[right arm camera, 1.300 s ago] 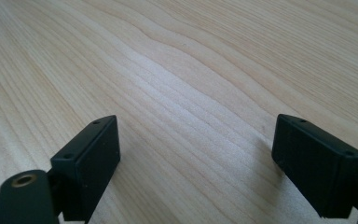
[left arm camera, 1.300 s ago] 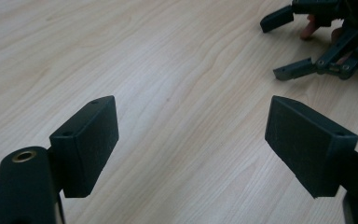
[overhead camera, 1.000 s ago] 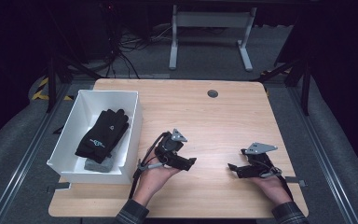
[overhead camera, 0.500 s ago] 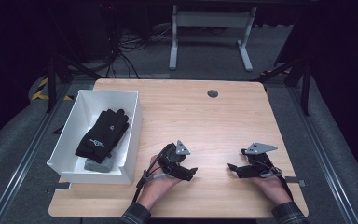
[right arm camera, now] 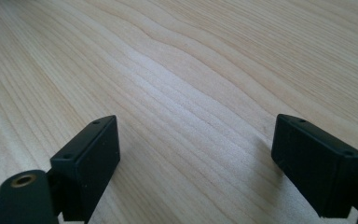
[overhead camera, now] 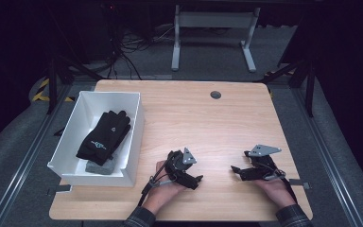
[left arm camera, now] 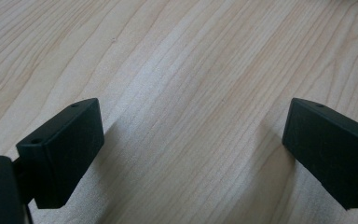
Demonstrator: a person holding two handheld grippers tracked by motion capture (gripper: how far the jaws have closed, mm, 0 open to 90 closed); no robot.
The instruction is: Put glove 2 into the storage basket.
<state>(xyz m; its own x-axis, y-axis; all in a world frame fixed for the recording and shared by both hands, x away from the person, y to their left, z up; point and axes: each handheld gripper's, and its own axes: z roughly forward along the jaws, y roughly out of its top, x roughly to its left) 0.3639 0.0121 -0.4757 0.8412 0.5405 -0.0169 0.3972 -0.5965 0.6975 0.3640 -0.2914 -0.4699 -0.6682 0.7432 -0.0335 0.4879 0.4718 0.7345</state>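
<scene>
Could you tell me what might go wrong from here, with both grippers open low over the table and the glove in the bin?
The left gripper, whose jaws have just been opening with nothing between them, sits low over the table and could scrape it. Reaching for the black glove, it could clip the white bin wall. A grip might also catch the grey block beneath.

The desk was pale, matt wood grain; the gloves looked like black cloth, the bin smooth white plastic.
</scene>
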